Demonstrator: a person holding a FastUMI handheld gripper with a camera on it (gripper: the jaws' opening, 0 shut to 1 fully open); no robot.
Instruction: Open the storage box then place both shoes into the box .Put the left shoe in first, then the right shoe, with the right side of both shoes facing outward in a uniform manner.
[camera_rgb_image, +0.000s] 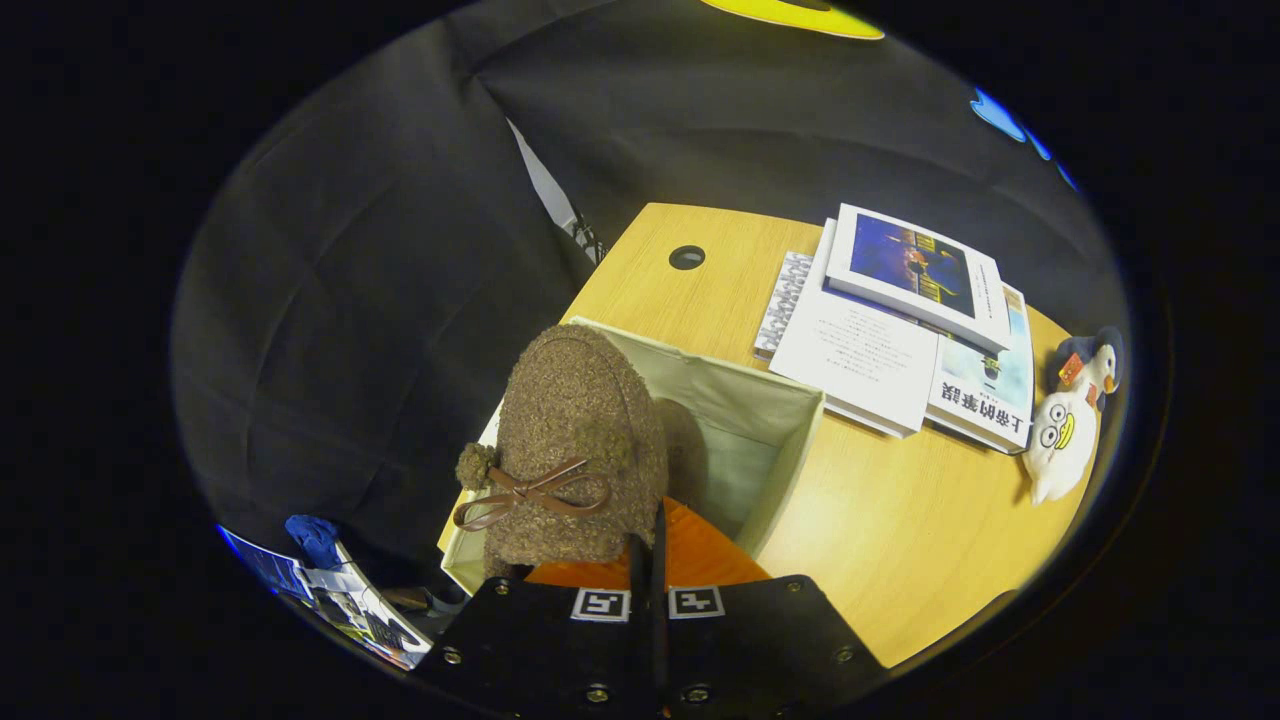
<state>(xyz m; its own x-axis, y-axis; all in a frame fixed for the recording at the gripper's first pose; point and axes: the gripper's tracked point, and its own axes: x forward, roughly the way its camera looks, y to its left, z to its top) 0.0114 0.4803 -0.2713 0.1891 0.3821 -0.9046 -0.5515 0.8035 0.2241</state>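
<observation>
tool (648, 560) clamped on fuzzy brown shoe (575, 440) over open storage box (745, 420)

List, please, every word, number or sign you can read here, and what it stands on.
Bottom book: large characters, upside down, not surely readable.
White book: fine print, too small.
Top book: edge text, blurred.
Tool, shut on the brown fuzzy shoe: two square coded markers, no words.
</observation>
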